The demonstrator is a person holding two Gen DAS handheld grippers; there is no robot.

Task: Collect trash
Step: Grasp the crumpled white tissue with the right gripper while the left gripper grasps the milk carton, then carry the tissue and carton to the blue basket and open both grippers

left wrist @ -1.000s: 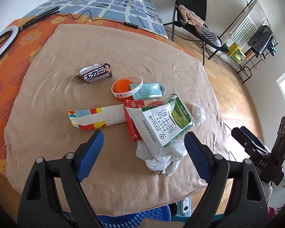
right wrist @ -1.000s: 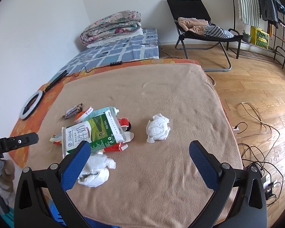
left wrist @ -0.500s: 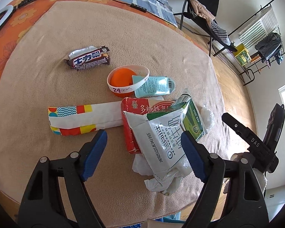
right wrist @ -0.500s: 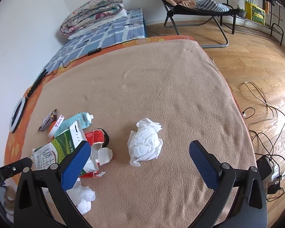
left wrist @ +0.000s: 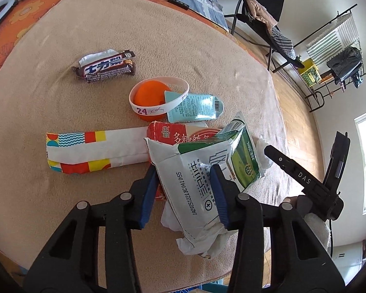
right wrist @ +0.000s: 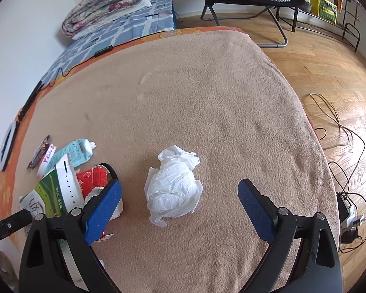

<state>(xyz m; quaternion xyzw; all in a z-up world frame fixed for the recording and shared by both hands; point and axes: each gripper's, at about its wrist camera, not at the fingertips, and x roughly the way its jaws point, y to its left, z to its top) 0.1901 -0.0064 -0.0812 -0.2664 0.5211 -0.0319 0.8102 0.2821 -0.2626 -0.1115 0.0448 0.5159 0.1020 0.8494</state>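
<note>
Wristband [left wrist: 159, 95] rings orange cup [left wrist: 150, 97]; milk carton [left wrist: 207, 173] lies flattened.

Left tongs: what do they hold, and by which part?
The left tongs grip the flattened green-and-white milk carton across its white bottom end.

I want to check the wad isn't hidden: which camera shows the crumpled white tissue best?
The right wrist view: the crumpled white tissue lies whole on the blanket, between the open right gripper fingers. The left wrist view shows only a sliver of white behind the carton.
</note>
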